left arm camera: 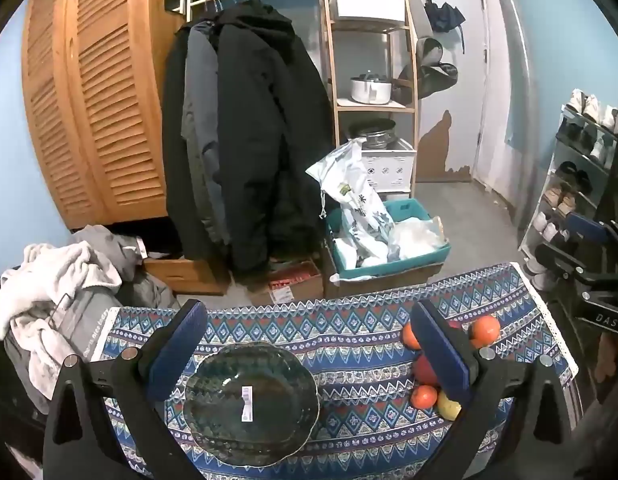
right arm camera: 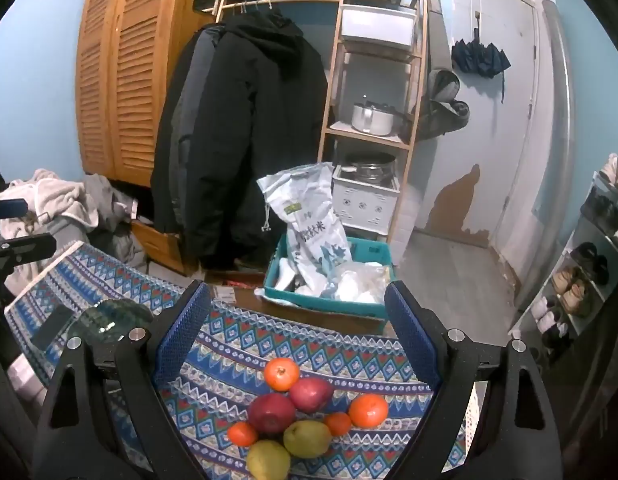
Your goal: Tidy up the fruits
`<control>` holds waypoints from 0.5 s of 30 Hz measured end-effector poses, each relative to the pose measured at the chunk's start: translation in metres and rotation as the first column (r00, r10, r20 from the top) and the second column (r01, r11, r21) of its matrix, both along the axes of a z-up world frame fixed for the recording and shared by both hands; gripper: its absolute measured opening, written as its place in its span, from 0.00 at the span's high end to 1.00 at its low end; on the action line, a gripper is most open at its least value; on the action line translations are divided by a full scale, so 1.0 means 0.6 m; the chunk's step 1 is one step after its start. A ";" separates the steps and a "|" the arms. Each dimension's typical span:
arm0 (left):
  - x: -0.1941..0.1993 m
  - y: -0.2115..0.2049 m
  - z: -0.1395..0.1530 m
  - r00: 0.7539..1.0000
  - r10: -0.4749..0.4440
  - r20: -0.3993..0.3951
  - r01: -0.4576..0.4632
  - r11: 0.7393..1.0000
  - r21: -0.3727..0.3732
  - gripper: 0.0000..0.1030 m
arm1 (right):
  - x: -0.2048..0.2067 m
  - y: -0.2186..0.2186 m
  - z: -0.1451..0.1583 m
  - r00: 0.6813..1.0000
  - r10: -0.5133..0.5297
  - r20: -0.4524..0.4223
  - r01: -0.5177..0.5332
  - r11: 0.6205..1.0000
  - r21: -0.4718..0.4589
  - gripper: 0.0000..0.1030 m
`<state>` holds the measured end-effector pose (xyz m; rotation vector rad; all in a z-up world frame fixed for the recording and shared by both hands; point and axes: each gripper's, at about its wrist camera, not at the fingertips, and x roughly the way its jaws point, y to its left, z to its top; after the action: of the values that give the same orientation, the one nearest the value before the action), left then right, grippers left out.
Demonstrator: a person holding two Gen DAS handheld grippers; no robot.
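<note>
Hovering wide-jawed and empty: left gripper (left arm camera: pixel 309 356) over glass plate (left arm camera: pixel 251 402), right gripper (right arm camera: pixel 299 340) over fruit pile (right arm camera: pixel 305 420) near table's (right arm camera: pixel 237 332) right edge; probably pre-first-pick; calling for descending onto top orange (right arm camera: pixel 281 374).

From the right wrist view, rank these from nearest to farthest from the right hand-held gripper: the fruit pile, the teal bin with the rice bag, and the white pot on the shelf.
1. Fruit pile: on the tablecloth, between the open right hand-held gripper fingers.
2. Teal bin: on the floor past the table's far edge.
3. White pot: on the wooden shelf at the back.
</note>
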<state>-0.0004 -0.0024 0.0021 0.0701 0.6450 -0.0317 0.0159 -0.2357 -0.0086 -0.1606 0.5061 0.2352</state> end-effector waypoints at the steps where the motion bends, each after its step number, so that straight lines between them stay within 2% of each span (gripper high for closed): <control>1: 0.000 0.000 0.000 1.000 0.000 0.000 0.000 1.000 -0.001 0.00 | 0.000 0.000 -0.002 1.000 -0.001 -0.001 0.001 1.000 -0.001 0.15; 15: -0.001 0.006 -0.003 1.000 0.004 0.000 -0.004 1.000 -0.006 0.00 | 0.003 0.002 -0.012 1.000 0.006 -0.010 -0.006 1.000 -0.004 0.15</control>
<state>-0.0009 0.0010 0.0002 0.0635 0.6450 -0.0298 0.0179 -0.2345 -0.0158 -0.1648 0.5164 0.2410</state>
